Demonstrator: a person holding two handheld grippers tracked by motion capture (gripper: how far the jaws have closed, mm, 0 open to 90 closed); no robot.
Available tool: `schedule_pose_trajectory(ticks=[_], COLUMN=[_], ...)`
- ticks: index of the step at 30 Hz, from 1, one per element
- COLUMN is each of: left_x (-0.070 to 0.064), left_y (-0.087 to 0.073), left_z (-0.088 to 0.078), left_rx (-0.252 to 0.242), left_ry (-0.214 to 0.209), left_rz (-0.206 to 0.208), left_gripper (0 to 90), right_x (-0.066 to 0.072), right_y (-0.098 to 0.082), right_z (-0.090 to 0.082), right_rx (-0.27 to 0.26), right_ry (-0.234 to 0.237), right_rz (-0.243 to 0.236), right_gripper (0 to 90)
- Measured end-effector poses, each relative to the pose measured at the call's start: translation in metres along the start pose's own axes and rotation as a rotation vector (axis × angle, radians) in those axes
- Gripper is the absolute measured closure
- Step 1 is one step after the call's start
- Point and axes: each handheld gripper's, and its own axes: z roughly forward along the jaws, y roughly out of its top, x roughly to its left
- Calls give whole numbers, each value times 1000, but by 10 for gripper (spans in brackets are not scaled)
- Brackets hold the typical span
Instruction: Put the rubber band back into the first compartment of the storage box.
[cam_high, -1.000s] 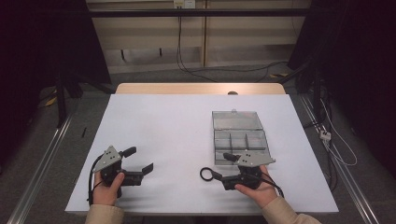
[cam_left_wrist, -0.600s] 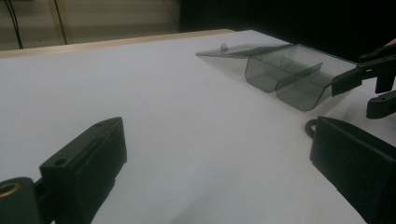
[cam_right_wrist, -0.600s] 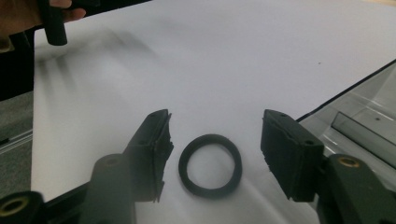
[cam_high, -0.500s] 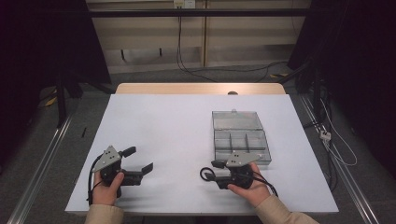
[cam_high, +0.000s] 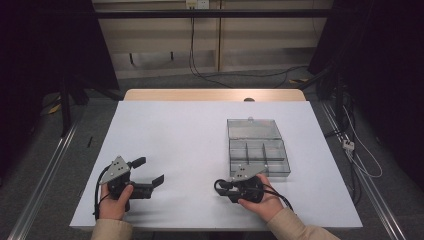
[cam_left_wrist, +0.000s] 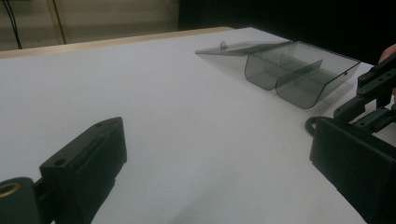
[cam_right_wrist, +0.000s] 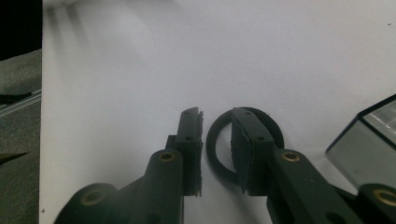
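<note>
A small black ring (cam_high: 218, 186) lies flat on the white table (cam_high: 200, 135) near the front edge. My right gripper (cam_high: 223, 186) reaches it from the right. In the right gripper view the right gripper (cam_right_wrist: 217, 116) has its jaws a narrow gap apart. One jaw is outside the ring (cam_right_wrist: 212, 149) and one inside, with the rim between them and white table showing on both sides of the rim. My left gripper (cam_high: 150, 170) rests at the front left, wide open with nothing between its jaws. The left gripper (cam_left_wrist: 215, 135) looks toward the ring (cam_left_wrist: 310, 125).
A clear grey compartment box (cam_high: 259, 155) stands just behind the right hand, its lid (cam_high: 252, 129) folded open to the far side. The box (cam_left_wrist: 299, 70) holds nothing that I can see. One corner of the box (cam_right_wrist: 369, 135) is close to the right jaw.
The right hand has slid left to the ring, and its jaws now straddle the rim. The ring and the left gripper have stayed put.
</note>
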Motion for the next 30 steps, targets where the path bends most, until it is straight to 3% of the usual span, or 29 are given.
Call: schedule_pose_trajectory(ticks=[8, 19, 30], left_x=[1, 1, 2], left_y=[0, 0, 0], left_z=[0, 0, 0], left_rx=[2, 2, 3], left_ry=[-1, -2, 0], left_rz=[-1, -6, -6], left_gripper=[36, 36, 36], right_x=[0, -2, -1], right_y=[0, 3, 9], right_z=[7, 8, 1], right_rx=[65, 87, 52], right_ry=[5, 3, 57], right_rz=[-20, -35, -18], right_gripper=[822, 889, 891])
